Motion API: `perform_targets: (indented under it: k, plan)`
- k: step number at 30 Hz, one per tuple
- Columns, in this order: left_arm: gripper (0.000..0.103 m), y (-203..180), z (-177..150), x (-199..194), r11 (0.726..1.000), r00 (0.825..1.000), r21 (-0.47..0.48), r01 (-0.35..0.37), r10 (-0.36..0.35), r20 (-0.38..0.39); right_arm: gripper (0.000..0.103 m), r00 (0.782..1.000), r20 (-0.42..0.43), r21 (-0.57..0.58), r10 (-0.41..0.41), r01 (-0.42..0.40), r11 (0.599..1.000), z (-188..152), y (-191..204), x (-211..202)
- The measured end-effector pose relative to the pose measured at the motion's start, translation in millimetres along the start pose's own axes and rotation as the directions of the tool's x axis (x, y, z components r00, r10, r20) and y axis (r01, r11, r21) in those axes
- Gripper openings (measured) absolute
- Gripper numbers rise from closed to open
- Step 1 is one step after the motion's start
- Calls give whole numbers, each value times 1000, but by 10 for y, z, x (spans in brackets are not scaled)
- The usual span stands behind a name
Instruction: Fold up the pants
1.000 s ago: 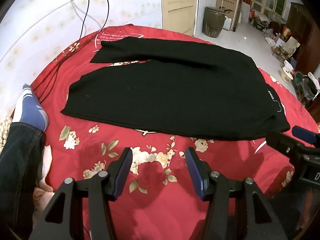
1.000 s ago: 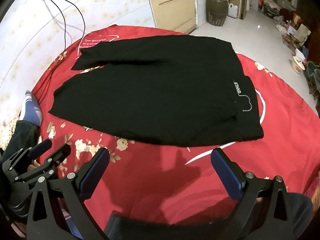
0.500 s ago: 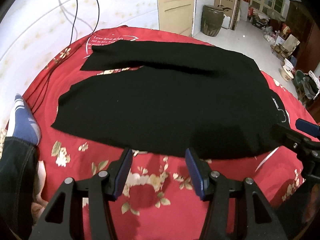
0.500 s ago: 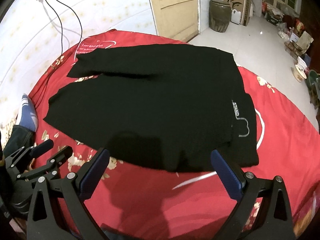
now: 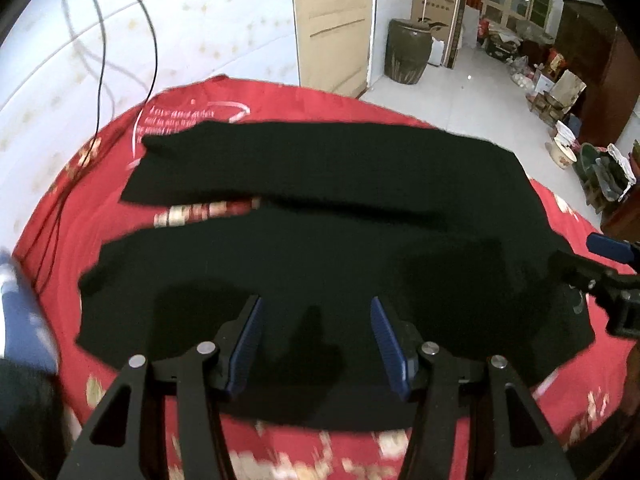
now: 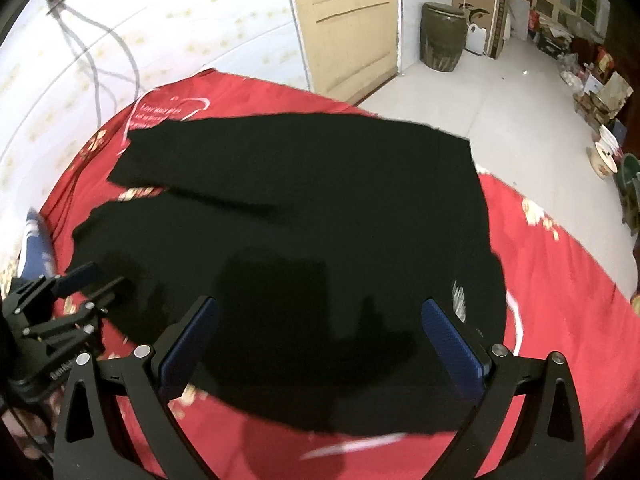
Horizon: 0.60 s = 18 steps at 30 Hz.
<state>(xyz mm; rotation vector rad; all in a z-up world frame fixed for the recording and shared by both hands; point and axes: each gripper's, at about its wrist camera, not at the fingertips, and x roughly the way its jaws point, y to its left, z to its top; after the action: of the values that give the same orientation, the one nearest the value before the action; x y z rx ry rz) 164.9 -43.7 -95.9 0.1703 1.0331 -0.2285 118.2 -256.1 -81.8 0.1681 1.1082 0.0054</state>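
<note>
Black pants (image 5: 320,232) (image 6: 304,208) lie flat on a red flowered bedspread (image 5: 96,200) (image 6: 560,280), legs pointing left and waist at the right with a small white logo (image 6: 458,300). My left gripper (image 5: 316,332) hovers open over the near leg's lower edge, nothing between its blue pads. My right gripper (image 6: 320,332) stands wide open over the seat area near the waistband. Each gripper shows at the edge of the other's view: the right gripper (image 5: 596,264), the left gripper (image 6: 80,288).
A white wall with hanging black cables (image 5: 104,56) runs behind the bed. A wooden door (image 5: 332,20), a dark ceramic jar (image 5: 408,52), boxes and clutter stand on the tiled floor to the right. A person's sock and jeans leg (image 5: 20,320) rest at the bed's left.
Both grippers have moved forward from the bare bedspread to over the pants' near edge. Both stayed open.
</note>
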Motion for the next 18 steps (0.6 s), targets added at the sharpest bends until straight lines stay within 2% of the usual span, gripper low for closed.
perform_targets:
  k: [7, 11, 18]
  plan:
    - [58, 249, 629, 475, 1000, 1000, 10, 9, -9, 29, 85, 1000, 12, -25, -24, 24, 999, 622, -265, 329]
    - [58, 359, 890, 819, 999, 999, 27, -24, 24, 22, 85, 1000, -1, -40, -10, 10, 999, 960, -403, 631]
    - [58, 560, 1227, 1294, 997, 998, -20, -69, 69, 12, 85, 999, -30, -74, -15, 13, 997, 1392, -498, 1109]
